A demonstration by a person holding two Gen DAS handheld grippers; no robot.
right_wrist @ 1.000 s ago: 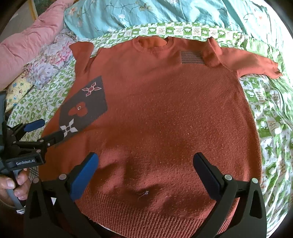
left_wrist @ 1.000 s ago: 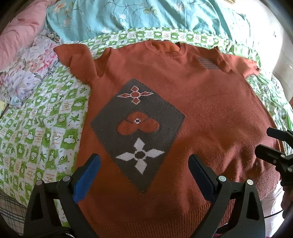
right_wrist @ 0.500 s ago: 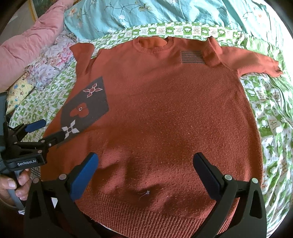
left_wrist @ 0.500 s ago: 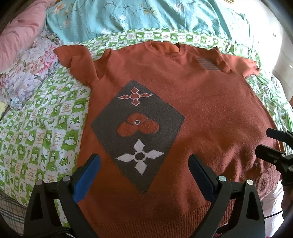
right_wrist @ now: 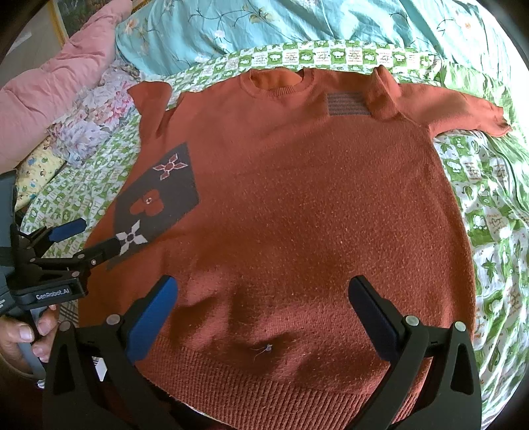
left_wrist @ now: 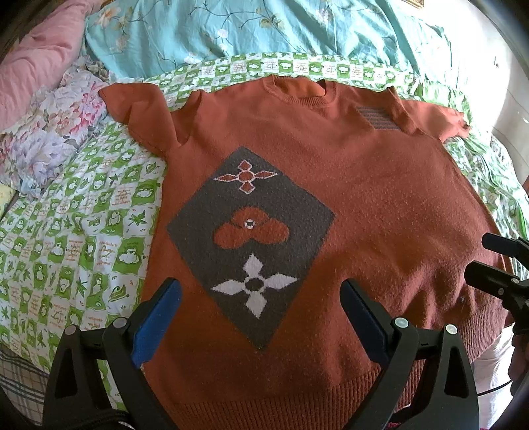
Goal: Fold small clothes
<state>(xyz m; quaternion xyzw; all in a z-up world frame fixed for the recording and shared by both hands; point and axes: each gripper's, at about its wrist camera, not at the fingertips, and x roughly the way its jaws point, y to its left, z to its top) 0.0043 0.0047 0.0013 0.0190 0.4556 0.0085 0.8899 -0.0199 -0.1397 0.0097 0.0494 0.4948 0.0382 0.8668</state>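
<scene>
You've got a rust-orange sweater point(left_wrist: 380, 205) with a grey diamond patch point(left_wrist: 251, 238) of white and orange flowers, lying on a green-and-white checked sheet point(left_wrist: 76, 238); the quilt point(left_wrist: 264, 29) behind is turquoise floral.

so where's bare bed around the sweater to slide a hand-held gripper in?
Free: green check sheet left of the sweater, below the floral bedding; and sheet right of the body, under the right sleeve. Only a thin strip shows above the collar, against the teal quilt. Crowded: near hem, both hand-held grippers.
</scene>
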